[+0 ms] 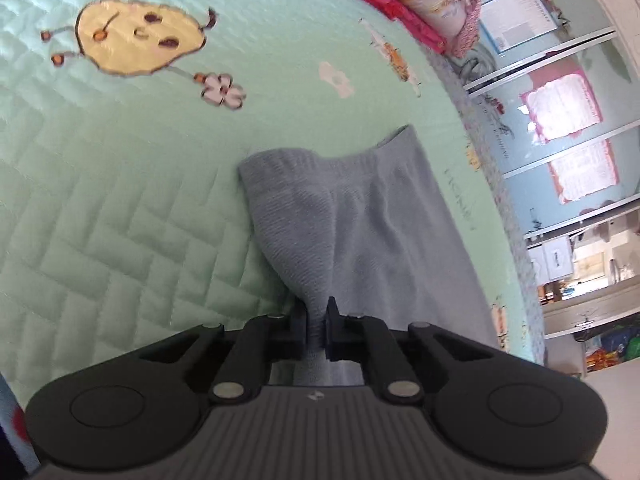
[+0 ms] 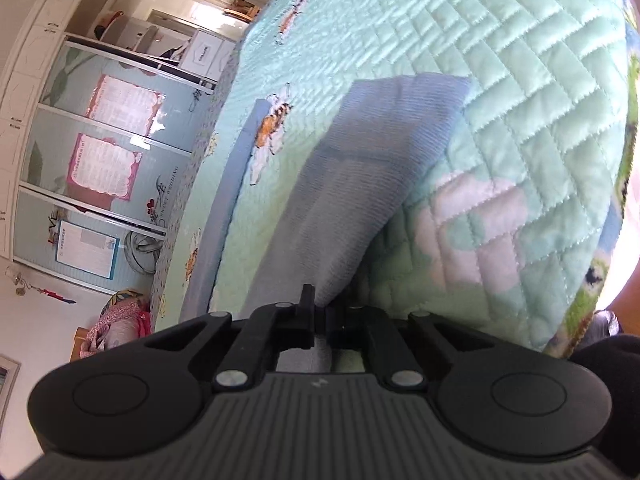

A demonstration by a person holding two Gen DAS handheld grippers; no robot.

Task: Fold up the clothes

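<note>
Both sets of fingers, left (image 1: 318,322) and right (image 2: 318,320), clench bunched edges of the cloth (image 1: 360,220). It looks light, limp, ribbed; ahead it sags onto the bed (image 1: 120,200).

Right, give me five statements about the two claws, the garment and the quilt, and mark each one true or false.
1. The left claw is shut on the grey-blue garment. True.
2. The right claw stands wide open above bare quilt. False: it is shut on an edge of the grey-blue garment.
3. The garment lies on a pale green quilt. True.
4. The quilt is plain, with no pictures on it. False: the left wrist view shows a yellow cartoon figure and a flower on it.
5. The garment is bright red. False: it is grey-blue ribbed fabric.
</note>
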